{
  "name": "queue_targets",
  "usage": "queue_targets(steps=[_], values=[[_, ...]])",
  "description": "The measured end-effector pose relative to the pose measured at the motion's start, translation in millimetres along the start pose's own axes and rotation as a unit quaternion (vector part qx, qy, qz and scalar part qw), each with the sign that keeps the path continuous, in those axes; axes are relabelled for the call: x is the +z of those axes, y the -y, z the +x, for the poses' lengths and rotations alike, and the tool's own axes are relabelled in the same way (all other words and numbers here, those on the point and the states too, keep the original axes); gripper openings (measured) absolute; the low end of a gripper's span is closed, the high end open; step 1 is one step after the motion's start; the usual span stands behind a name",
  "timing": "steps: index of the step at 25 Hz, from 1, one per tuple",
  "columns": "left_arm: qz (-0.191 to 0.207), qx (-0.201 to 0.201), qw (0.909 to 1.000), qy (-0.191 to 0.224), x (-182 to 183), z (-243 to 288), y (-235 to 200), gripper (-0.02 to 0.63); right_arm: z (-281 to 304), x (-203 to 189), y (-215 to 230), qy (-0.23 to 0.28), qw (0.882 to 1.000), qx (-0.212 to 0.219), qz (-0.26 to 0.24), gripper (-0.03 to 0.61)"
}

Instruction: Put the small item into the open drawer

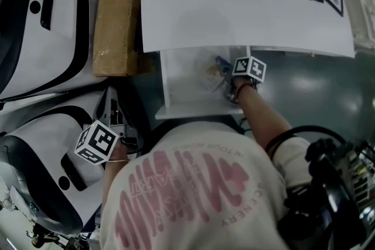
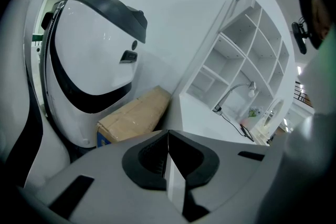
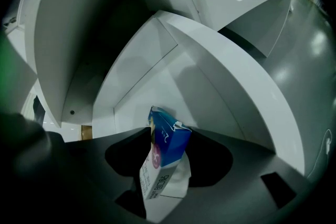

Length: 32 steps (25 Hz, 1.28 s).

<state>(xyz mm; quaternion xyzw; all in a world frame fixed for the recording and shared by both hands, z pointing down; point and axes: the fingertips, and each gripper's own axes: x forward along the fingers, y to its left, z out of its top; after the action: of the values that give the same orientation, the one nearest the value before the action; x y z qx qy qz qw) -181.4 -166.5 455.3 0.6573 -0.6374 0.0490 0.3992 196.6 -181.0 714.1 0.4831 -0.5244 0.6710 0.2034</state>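
Blue-white carton [image 3: 167,143], one, between parted fingers of right gripper [image 3: 169,131], one open drawer [image 3: 152,73], left gripper [image 2: 168,135] fingers closed.

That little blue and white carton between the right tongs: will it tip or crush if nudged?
The small blue-and-white cardboard carton looks thin-walled with a ragged top flap, so probably light and easily dented. It stands tall, narrow and tilted between the right tongs, so it likely topples flat.

Can just make out "SCENERY" upside down on the shirt [image 1: 193,196]; print on the small box [image 3: 165,149] way too blurry.
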Motion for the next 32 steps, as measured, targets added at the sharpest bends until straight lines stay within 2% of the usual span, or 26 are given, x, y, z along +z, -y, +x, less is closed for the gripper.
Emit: queue_targets(steps=[32], values=[[0.012, -0.011, 0.9999, -0.001, 1, 8, 11, 0.031, 8, -5, 6, 0.002, 0.999, -0.027, 0.020, 0.239]])
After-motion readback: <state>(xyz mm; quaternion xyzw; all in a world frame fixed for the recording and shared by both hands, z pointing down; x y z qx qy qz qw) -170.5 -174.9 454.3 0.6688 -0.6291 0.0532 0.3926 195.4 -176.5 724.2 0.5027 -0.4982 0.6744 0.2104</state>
